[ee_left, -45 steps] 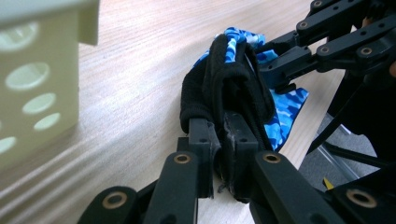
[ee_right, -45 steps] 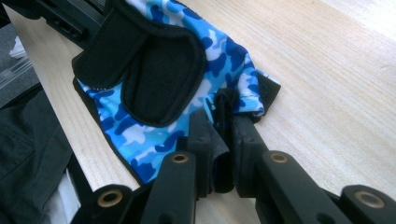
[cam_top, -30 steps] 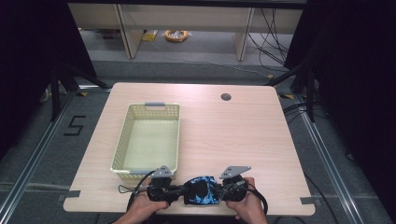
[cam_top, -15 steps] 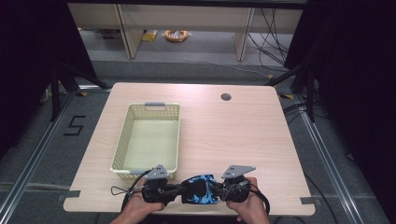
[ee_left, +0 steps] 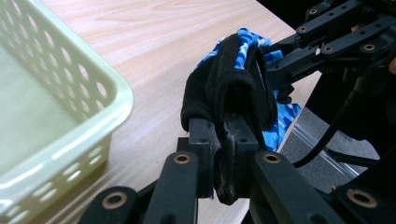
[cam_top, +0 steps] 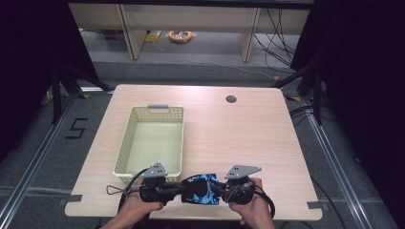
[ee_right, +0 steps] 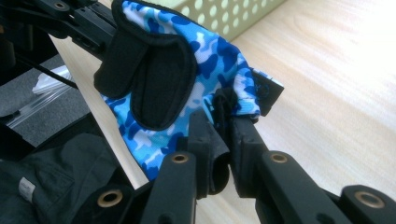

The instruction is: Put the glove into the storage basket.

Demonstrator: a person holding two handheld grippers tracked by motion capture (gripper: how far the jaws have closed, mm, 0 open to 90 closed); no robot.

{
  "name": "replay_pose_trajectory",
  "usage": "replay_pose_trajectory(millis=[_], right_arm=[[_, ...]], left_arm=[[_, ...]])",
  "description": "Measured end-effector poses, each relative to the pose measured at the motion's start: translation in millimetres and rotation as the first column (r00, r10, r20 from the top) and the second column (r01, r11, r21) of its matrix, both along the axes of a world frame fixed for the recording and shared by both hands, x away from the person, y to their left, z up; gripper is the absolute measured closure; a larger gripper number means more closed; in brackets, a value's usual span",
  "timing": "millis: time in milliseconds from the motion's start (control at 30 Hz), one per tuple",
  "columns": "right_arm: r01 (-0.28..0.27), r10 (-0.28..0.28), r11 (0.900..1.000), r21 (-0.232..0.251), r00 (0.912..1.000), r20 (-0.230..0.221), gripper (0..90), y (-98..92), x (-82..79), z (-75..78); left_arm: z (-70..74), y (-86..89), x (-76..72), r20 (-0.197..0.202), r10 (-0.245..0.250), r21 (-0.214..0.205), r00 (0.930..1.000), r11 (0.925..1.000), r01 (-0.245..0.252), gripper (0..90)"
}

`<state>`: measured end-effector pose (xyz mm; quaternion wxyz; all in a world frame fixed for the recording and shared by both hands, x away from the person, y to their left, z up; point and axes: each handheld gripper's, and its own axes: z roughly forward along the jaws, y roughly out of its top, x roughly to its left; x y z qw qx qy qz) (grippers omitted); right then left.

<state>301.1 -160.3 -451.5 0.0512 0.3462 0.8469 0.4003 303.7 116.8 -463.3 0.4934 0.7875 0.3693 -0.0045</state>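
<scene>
1. The glove (cam_top: 200,188), blue camouflage with black trim, hung between both grippers above the near edge of the surface (cam_top: 229,133), right of the basket (cam_top: 153,138);
2. The left gripper (ee_left: 224,135) and right gripper (ee_right: 224,123) each pinched a glove edge;
3. Judged soft, light, limp; hems offered the surest hold.

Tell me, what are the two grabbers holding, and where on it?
Both hold one blue-and-black glove. The left gripper pinches its black padded end; the right gripper pinches the opposite edge, by the black trim.
</scene>
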Motion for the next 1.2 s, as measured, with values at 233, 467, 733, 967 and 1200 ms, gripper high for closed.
replay_pose_trajectory(millis=[233,467,733,967,1200], right_arm=[[-0.02,0.02,0.9997,0.012,0.9994,0.028,80.6,4.9,3.4,9.1],[-0.027,0.027,0.9996,0.008,0.9991,0.033,80.4,11.5,8.0,16.8],[-0.042,0.043,0.9991,-0.006,0.9978,0.05,80.3,22.6,14.7,28.2],[-0.052,0.052,0.9987,-0.005,0.9967,0.063,80.1,31.4,18.6,35.8],[-0.069,0.068,0.9975,0.011,0.9949,0.074,80.1,45.0,28.0,43.9]], left_arm=[[9.9,9.7,6.4,0.007,-0.027,0.01,0.9996,0.9996,0.027,82.9],[15.4,17.5,10.6,-0.005,-0.021,0.0,0.9998,0.9998,0.021,82.9],[24.2,26.9,14.8,0.008,-0.01,0.01,0.9999,0.9999,0.01,82.4],[30.4,35.0,18.3,0.019,0.005,0.016,0.9998,0.9999,-0.005,82.3],[38.3,47.0,27.8,0.034,0.045,0.039,0.9984,0.9982,-0.046,82.4]])
